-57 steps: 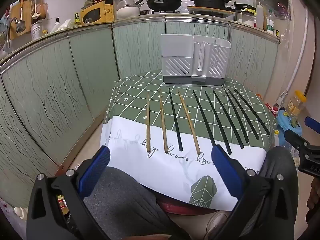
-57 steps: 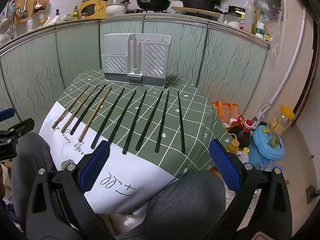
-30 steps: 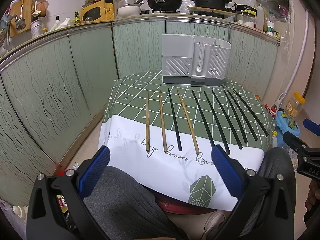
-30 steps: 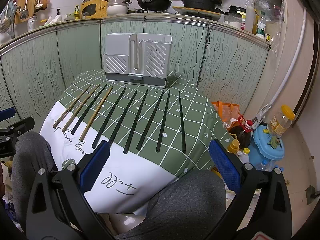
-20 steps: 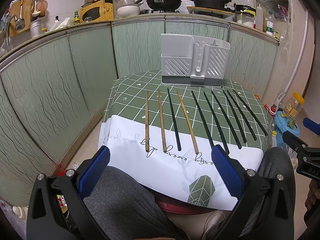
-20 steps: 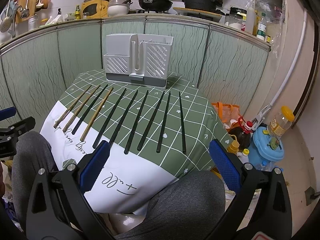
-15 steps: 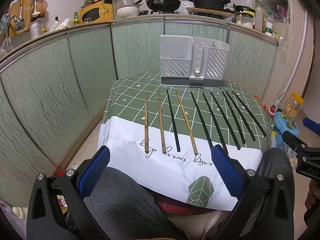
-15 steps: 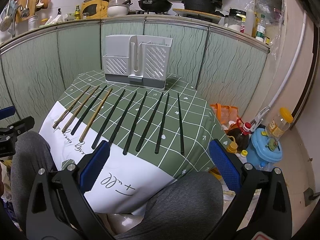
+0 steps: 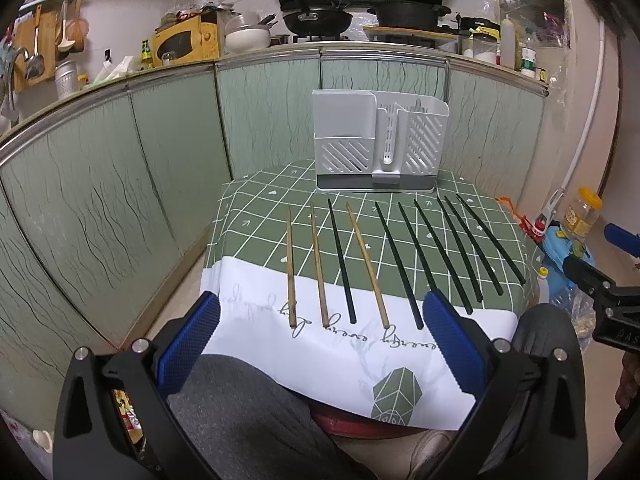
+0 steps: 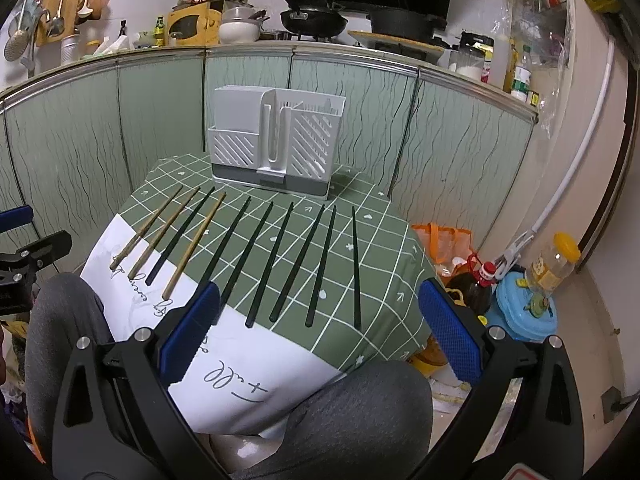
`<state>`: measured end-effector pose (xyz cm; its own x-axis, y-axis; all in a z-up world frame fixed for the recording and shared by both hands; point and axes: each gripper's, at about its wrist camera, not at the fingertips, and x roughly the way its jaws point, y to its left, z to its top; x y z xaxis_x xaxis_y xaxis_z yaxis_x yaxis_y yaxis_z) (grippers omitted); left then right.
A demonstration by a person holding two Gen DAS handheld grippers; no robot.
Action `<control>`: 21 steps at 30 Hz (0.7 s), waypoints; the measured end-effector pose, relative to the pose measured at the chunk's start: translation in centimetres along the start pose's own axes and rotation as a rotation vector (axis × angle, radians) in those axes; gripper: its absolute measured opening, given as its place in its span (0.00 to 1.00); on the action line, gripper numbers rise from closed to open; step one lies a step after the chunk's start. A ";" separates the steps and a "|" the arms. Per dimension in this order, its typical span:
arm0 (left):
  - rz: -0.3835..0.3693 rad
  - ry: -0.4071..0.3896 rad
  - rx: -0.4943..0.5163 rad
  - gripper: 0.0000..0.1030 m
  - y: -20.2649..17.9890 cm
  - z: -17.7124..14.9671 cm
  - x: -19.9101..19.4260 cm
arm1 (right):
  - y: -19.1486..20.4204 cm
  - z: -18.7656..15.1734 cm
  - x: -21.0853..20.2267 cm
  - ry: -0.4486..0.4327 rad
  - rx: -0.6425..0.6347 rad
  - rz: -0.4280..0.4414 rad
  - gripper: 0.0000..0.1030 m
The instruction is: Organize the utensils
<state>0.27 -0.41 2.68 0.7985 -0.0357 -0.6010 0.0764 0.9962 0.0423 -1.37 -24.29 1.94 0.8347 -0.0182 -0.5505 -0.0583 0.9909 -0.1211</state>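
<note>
Several chopsticks lie side by side on a small table with a green checked cloth (image 9: 260, 216) (image 10: 384, 240). Three are wooden (image 9: 291, 268) (image 10: 146, 227) and the others black (image 9: 438, 254) (image 10: 280, 260). A white slotted utensil holder (image 9: 378, 146) (image 10: 276, 142) stands at the table's far edge. My left gripper (image 9: 320, 344) hangs open before the near edge, above a grey-trousered knee (image 9: 240, 408), holding nothing. My right gripper (image 10: 318, 332) is open too, over the near right corner, empty. Each gripper shows at the edge of the other's view.
Green patterned cabinet panels (image 9: 100, 184) curve behind and to the left of the table, with a cluttered kitchen counter on top. On the floor to the right stand bottles, a yellow-lidded jar (image 10: 554, 262), a blue container (image 10: 524, 312) and an orange bag (image 10: 444, 244).
Both views have shifted only slightly, drifting a little relative to the table. The chopsticks and the holder have not moved, and both grippers stay open.
</note>
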 end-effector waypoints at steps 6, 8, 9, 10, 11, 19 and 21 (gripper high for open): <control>-0.001 0.007 -0.014 0.96 0.1 0.0 0.6 | -0.1 -0.1 0.5 0.014 0.005 0.012 0.92; -0.001 0.005 -0.026 0.96 0.2 -0.2 0.7 | -0.1 -0.3 0.8 0.023 0.006 0.017 0.92; -0.004 0.004 -0.031 0.96 0.3 -0.2 0.8 | -0.1 -0.4 0.9 0.028 0.007 0.022 0.92; -0.006 0.007 -0.033 0.96 0.4 -0.2 0.9 | -0.1 -0.5 1.1 0.032 0.009 0.026 0.92; -0.002 0.012 -0.033 0.96 0.4 -0.3 1.0 | -0.2 -0.6 1.2 0.036 0.011 0.031 0.92; 0.011 0.030 -0.021 0.96 0.5 -1.0 1.9 | -0.4 -1.3 2.1 0.067 0.029 0.059 0.92; 0.024 0.026 -0.014 0.96 0.5 -1.1 2.0 | -0.5 -1.5 2.3 0.076 0.036 0.062 0.92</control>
<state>1.22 0.15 0.58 0.7840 -0.0103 -0.6206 0.0492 0.9978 0.0455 -0.23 -25.03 -0.54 0.7858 0.0342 -0.6176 -0.0874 0.9946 -0.0562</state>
